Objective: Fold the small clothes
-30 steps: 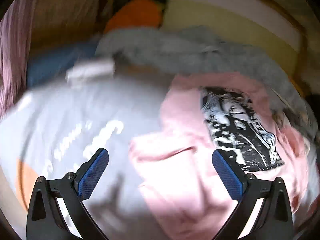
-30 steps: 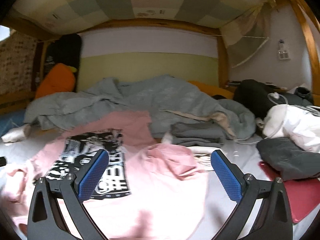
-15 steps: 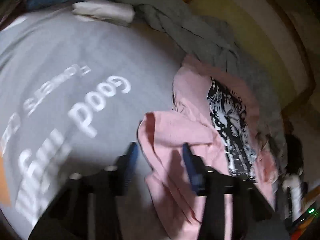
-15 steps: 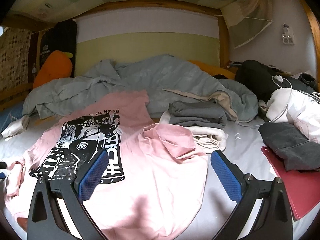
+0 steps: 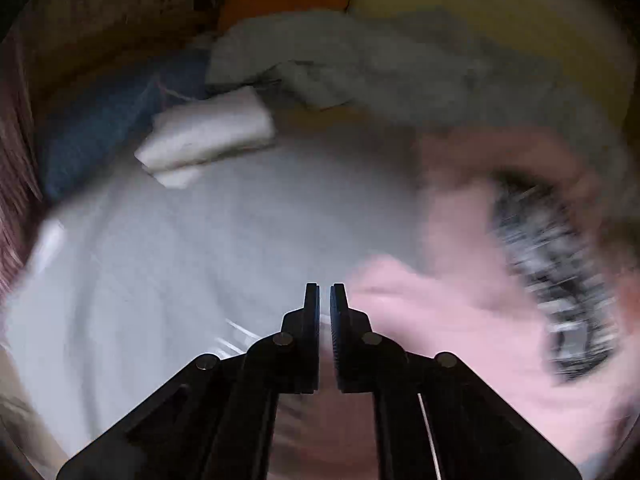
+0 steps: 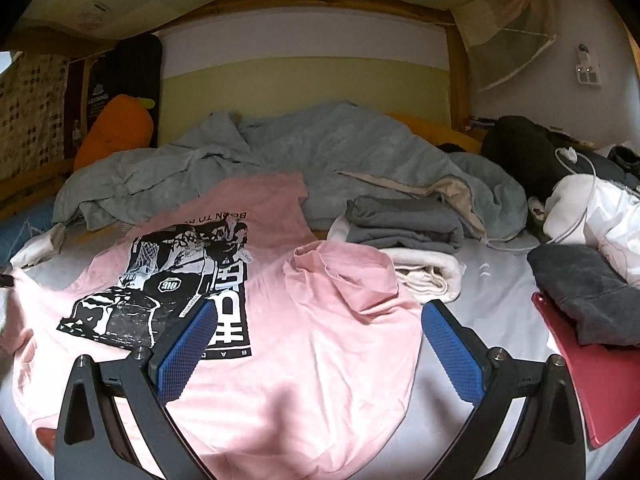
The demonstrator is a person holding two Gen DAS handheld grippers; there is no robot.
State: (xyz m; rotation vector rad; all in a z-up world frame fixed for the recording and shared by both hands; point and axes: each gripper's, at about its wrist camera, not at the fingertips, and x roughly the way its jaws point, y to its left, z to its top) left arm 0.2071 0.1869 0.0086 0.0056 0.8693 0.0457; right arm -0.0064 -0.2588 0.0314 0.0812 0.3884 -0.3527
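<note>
Pink cotton, soft and creased, spreads across the bed's pale grey sheet (image 6: 492, 300) directly ahead of the right tongs (image 6: 318, 350), whose blue ribbed pads stand wide apart with nothing between them; the pink T-shirt (image 6: 320, 344) lies print-up, its black-and-white graphic (image 6: 168, 284) forward-left of the tongs and one sleeve (image 6: 344, 276) folded over in a rounded flap just beyond them; further ahead sits a neat stack of folded grey and cream knitwear (image 6: 404, 236), backed by a rumpled grey-blue blanket (image 6: 320, 152); an orange carrot-shaped cushion (image 6: 116, 128) leans far forward-left; a glossy red flat case (image 6: 596, 376) lies to the right under dark grey cloth (image 6: 584, 292). In the motion-blurred left view, the left tongs (image 5: 325, 300) are drawn nearly together, a thin slit between the black fingers; pink fabric (image 5: 440, 320) bunches just right of the tips, though whether any is pinched cannot be told; a white folded cloth (image 5: 208, 136) rests ahead to the left.
</note>
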